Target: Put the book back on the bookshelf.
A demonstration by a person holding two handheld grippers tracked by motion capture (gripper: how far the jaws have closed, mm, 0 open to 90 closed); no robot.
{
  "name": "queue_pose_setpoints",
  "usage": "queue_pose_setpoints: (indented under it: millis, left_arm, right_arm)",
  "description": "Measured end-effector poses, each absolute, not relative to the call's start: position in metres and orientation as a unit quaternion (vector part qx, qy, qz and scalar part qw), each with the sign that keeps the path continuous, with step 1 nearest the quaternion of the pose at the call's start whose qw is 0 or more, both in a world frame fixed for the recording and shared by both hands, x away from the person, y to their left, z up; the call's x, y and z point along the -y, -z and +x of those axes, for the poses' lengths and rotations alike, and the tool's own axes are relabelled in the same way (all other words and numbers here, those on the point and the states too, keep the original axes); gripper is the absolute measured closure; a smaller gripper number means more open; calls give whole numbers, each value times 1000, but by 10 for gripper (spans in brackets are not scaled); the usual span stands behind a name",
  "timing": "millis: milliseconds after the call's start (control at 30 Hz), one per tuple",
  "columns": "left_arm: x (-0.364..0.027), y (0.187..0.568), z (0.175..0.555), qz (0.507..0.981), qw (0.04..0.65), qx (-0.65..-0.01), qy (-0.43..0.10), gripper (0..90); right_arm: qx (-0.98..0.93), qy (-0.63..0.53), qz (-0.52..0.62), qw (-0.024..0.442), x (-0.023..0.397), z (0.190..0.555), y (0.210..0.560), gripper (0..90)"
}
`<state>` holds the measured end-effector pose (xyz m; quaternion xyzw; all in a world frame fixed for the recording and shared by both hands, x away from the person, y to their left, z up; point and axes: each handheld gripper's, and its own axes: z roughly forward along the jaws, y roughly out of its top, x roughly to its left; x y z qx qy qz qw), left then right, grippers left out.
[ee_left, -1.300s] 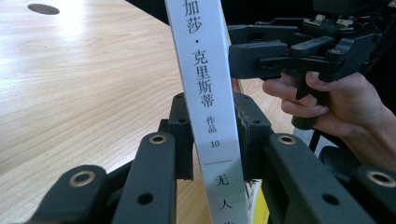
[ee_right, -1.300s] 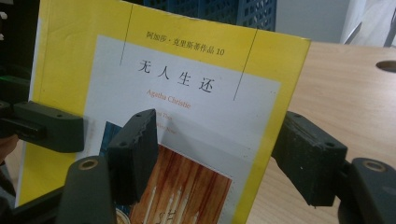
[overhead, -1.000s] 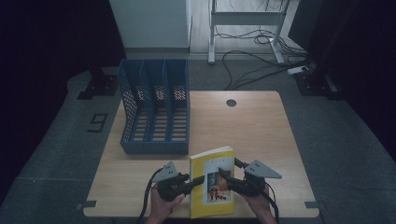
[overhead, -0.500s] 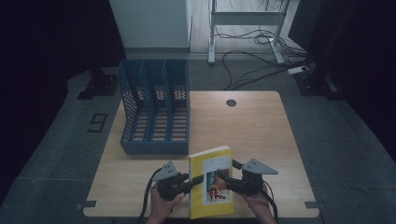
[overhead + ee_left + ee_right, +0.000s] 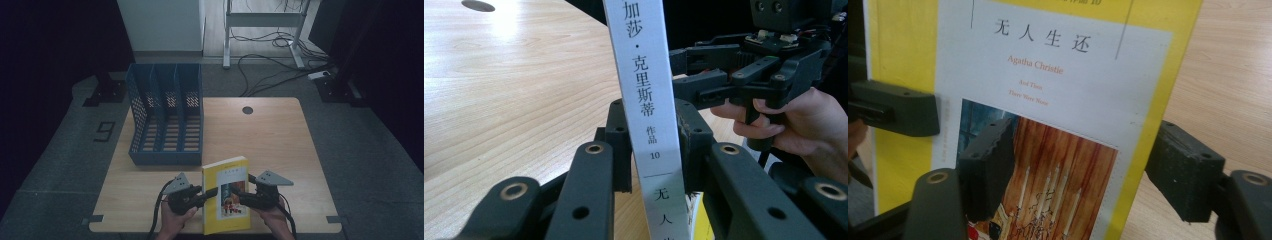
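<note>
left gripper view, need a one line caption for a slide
Left gripper clamped on the white spine of a book, right gripper close behind.

In the high view the yellow book's (image 5: 226, 195) cover lettering is too small to read; at six o'clock both forearms are cut off.

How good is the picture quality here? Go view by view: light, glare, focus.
High view: the wooden table is lit, the surroundings fall into darkness, and the yellow book looks slightly soft. Left gripper view: glare whitens the far tabletop; the book's spine lettering is sharp, the near fingers a little blurred. Right gripper view: even light, the cover title readable, the near fingers soft.
</note>
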<state>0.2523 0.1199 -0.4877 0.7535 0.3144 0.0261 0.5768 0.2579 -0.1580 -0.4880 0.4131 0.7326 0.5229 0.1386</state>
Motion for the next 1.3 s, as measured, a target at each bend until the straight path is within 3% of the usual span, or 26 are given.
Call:
queue_pose_setpoints:
  millis: [1000, 1300]
  left_arm:
    - [-119, 473, 240, 755, 586, -285, -70, 744]
    - [-120, 473, 243, 751, 591, -289, -61, 719]
  right_arm:
    - [-698, -564, 383, 218, 151, 238, 462, 321]
    - [-699, -574, 368, 215, 154, 239, 464, 342]
